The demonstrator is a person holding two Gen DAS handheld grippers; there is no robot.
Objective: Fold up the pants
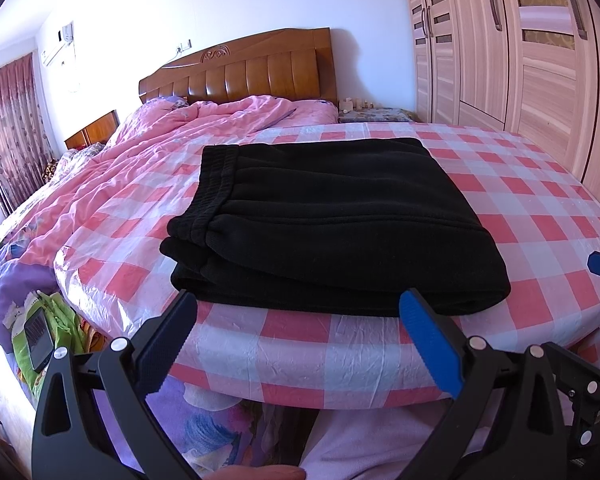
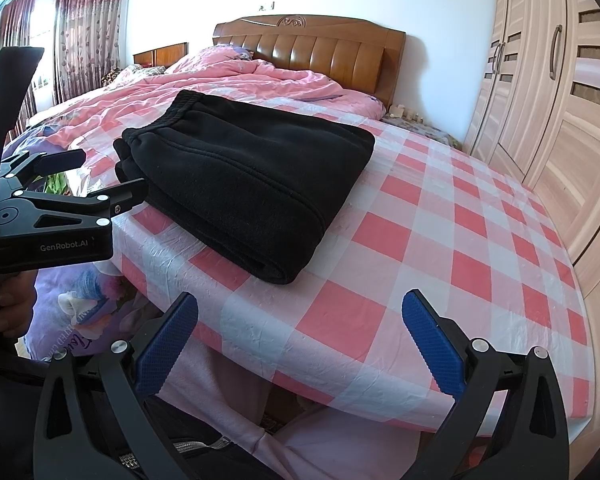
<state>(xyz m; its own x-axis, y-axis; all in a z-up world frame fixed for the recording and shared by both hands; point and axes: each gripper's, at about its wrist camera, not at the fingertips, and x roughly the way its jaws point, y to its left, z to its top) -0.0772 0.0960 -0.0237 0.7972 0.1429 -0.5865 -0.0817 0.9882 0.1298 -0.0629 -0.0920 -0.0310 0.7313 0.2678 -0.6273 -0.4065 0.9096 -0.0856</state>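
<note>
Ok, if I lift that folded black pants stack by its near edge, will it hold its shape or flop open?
The black pants look like thick fleece in several loose layers, so lifted by one edge they would probably sag and unfold. The checked plastic sheet beneath looks slick and crinkled; a push would likely slide the stack. Both the left gripper and right gripper are open, holding nothing.

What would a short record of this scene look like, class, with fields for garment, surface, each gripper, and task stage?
garment: black pants, folded into a compact stack, waistband to the left
surface: pink checked plastic sheet over a bed
left gripper: open, empty, at the stack's near edge
right gripper: open, empty, beside the stack, over bare sheet
task stage: folding looks complete
</note>
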